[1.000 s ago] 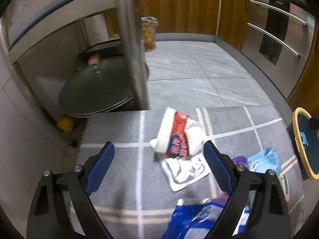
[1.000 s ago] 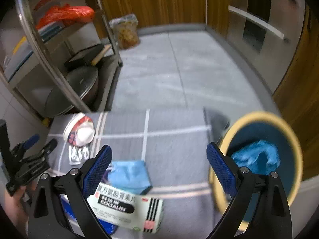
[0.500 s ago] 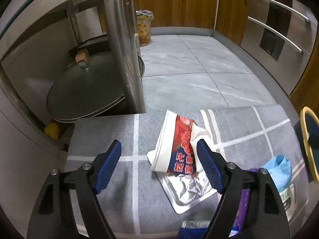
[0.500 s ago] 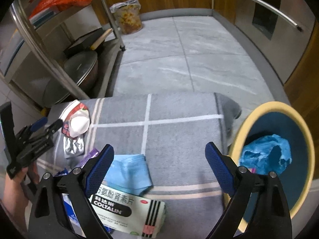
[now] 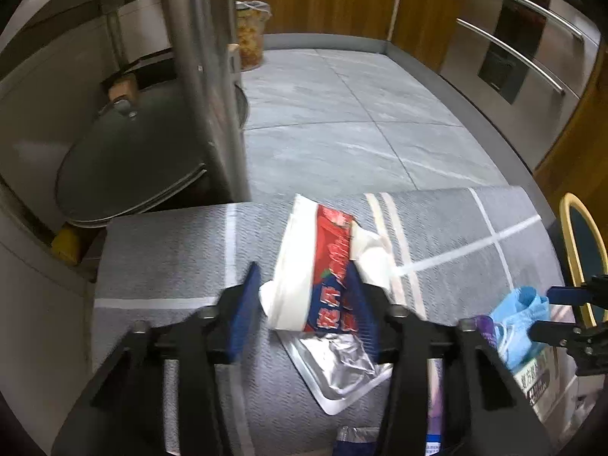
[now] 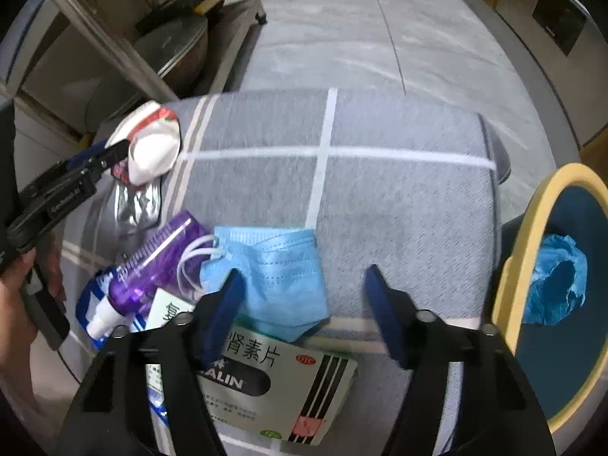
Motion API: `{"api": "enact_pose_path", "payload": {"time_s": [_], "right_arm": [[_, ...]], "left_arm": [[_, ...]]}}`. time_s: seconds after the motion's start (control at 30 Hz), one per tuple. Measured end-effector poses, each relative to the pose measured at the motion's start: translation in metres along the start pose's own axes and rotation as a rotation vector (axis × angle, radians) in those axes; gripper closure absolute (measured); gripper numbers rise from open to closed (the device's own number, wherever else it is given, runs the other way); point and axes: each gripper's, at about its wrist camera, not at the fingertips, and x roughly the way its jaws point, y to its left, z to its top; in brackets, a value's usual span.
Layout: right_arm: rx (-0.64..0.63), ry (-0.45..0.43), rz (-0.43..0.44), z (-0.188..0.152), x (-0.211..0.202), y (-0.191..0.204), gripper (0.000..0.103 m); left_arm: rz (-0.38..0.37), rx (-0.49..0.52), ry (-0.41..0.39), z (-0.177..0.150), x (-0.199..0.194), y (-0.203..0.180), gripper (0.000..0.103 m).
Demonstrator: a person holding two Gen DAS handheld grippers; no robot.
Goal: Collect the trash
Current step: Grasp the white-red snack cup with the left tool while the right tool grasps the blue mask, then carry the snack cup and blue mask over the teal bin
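**Red-and-white paper cup between the left jaws**

Red, white and blue print covers the crushed paper cup, which lies on its side on the grey mat near the mat's far edge, partly over a silver foil pouch. The left gripper has just been closing, and its blue pads now stand either side of the cup's lower end; the right-hand pad looks pressed against the printed wall, while a narrow gap shows beside the left-hand one, so a firm pinch cannot be told.

Toward the person's right lies more rubbish: a blue face mask, a purple spray bottle just beside it, and a white medicine box partly under the mask. The right gripper points steeply down over the mask and box. Its jaws have also just been closing yet stand apart, the left pad at the mask's near edge, the right pad over bare mat, gripping nothing.

Beyond the mat's right edge sits a bin with a yellow rim and dark blue inside, holding a crumpled blue item. A steel rack post and a pan lid stand behind the mat on the grey tiled floor.
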Motion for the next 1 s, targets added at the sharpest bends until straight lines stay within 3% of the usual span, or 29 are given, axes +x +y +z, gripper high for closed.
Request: {"api": "enact_pose_path", "payload": {"time_s": [0.1, 0.2, 0.4, 0.6, 1.0], "right_arm": [[-0.035, 0.007, 0.002, -0.001, 0.0, 0.007, 0.066], [-0.05, 0.007, 0.0, -0.003, -0.002, 0.011, 0.071], [-0.042, -0.02, -0.008, -0.003, -0.013, 0.01, 0.074], [-0.02, -0.108, -0.018, -0.006, -0.04, 0.003, 0.077], [0.017, -0.251, -0.027, -0.026, -0.097, -0.011, 0.077]], "left_arm": [[-0.02, 0.007, 0.001, -0.002, 0.0, -0.001, 0.077], [-0.044, 0.011, -0.006, -0.002, -0.006, -0.005, 0.083], [-0.068, 0.024, -0.03, -0.005, -0.02, -0.011, 0.091], [-0.058, 0.052, -0.076, -0.007, -0.043, -0.024, 0.1], [0.02, 0.123, -0.222, -0.015, -0.115, -0.061, 0.1]]}}
